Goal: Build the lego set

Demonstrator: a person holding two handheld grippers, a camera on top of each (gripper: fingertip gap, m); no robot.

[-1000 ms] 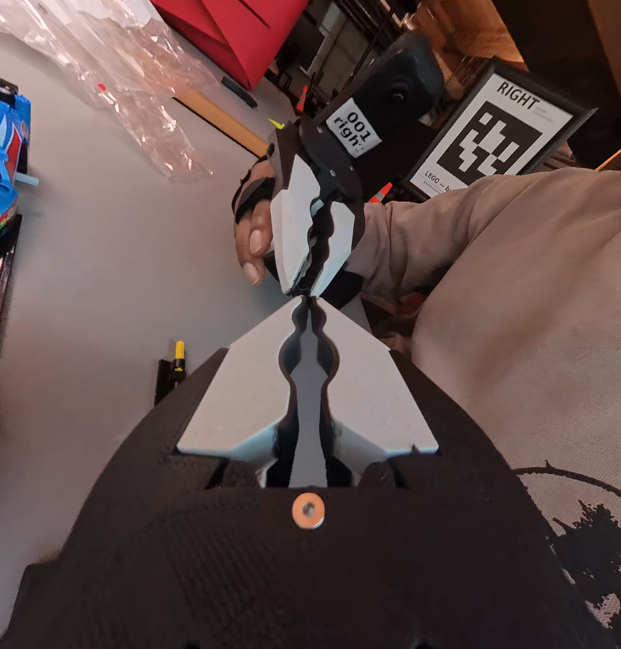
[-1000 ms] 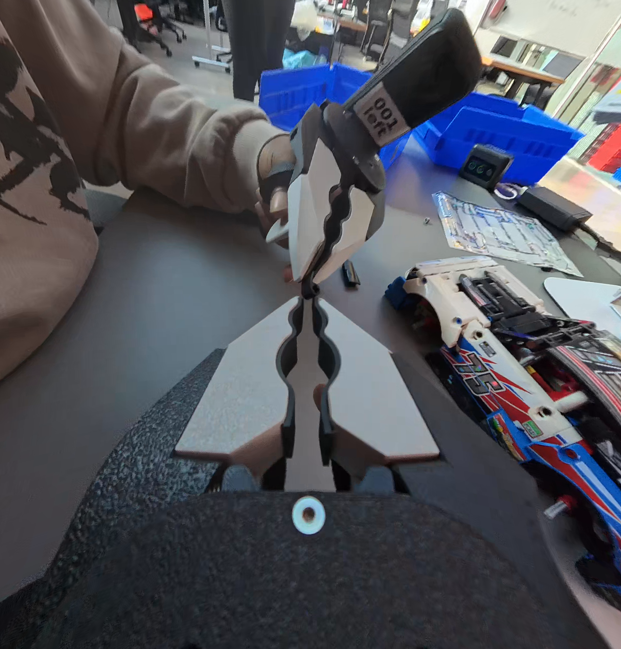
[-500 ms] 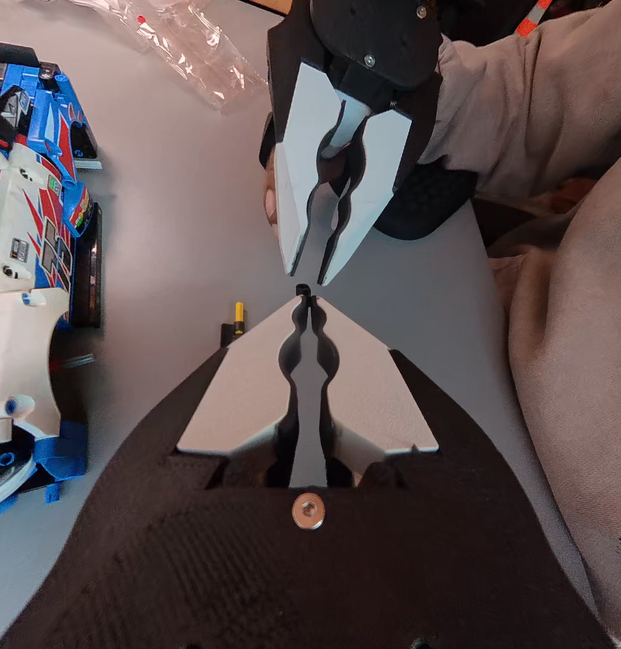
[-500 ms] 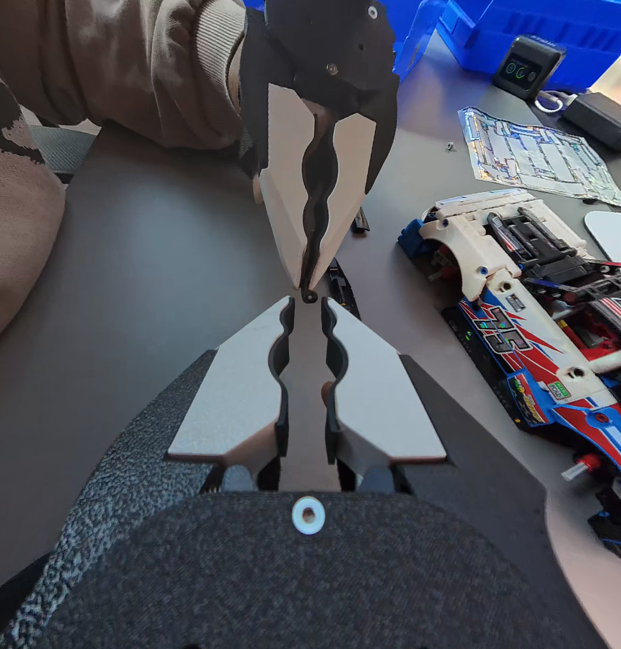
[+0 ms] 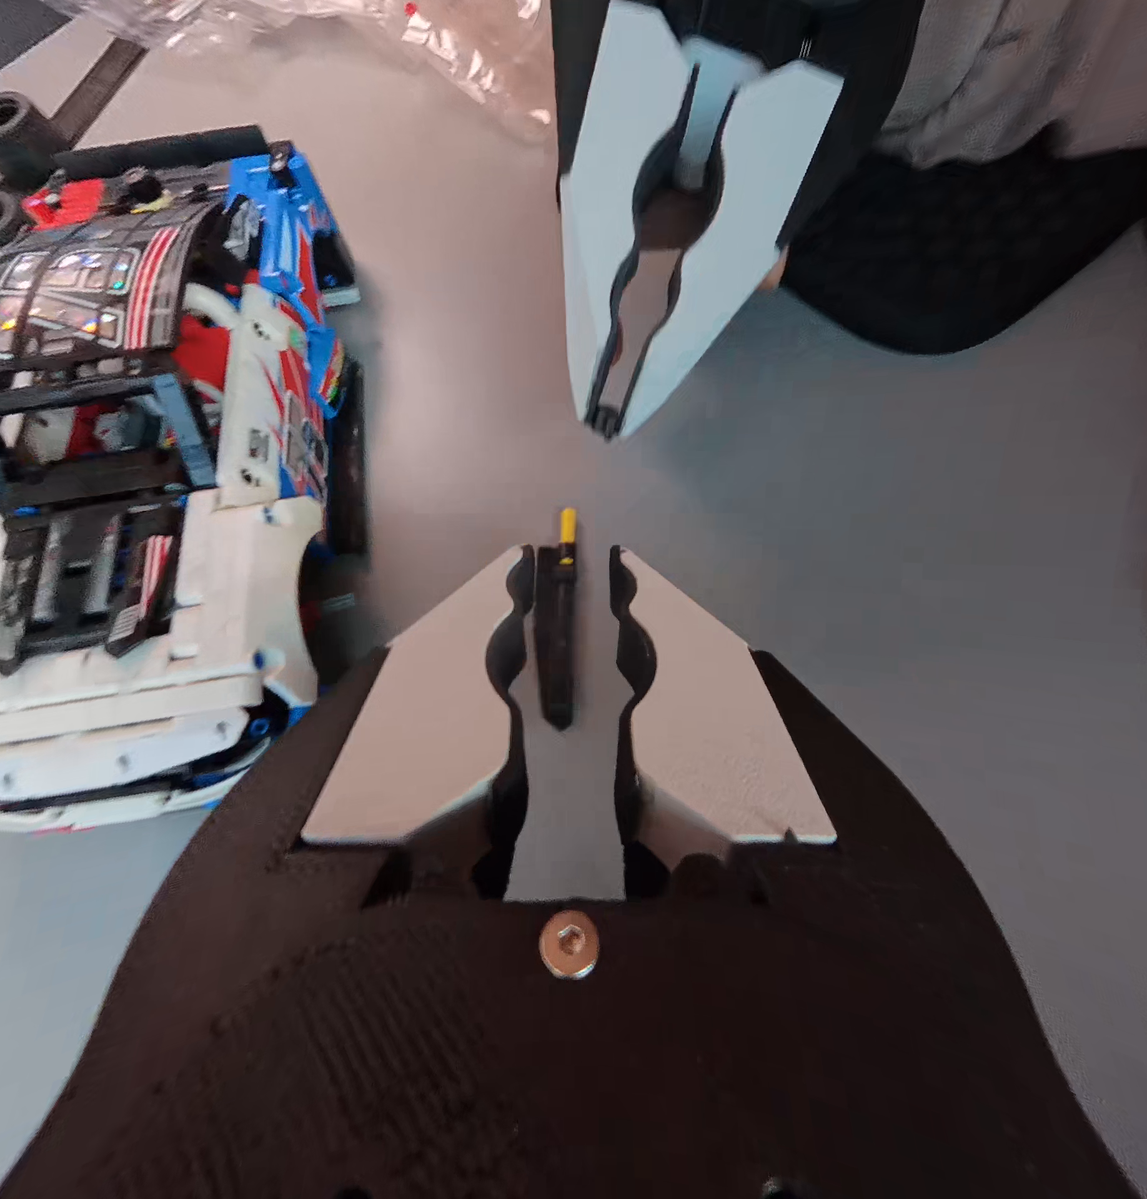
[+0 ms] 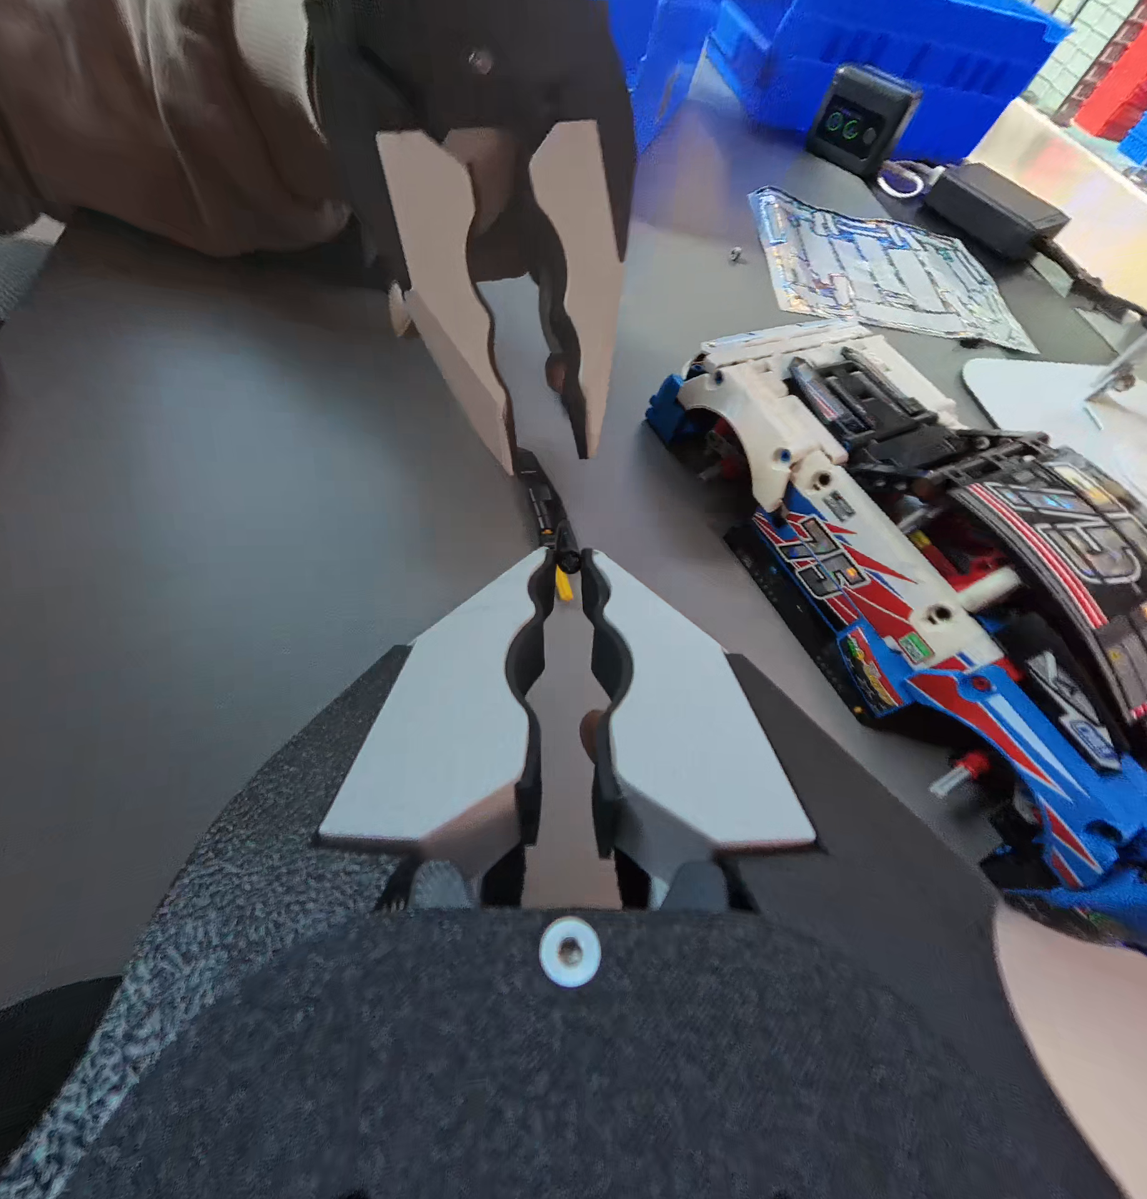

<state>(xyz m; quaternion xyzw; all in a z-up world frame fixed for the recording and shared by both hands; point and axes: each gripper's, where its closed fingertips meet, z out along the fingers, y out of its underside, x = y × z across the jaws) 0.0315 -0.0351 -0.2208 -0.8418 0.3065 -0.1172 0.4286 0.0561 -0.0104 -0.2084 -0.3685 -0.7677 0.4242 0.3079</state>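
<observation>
Your car (image 5: 149,467) sits half-built on the table (image 5: 882,584) at the left of the left wrist view. Your left gripper (image 5: 569,550) is open, empty, straddling a black beam (image 5: 556,636) with a yellow pin (image 5: 567,523) lying flat. Your right gripper (image 6: 566,557) is nearly closed, pinching a small black piece (image 6: 567,551) at its tips, just above the pin.

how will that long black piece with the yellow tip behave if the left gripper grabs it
Probably stiff and light: the black piece looks like thin hard plastic. Lying flat on the table, it should slide rather than roll. It is narrow, so the open left gripper might twist it if pinching off-centre.
</observation>
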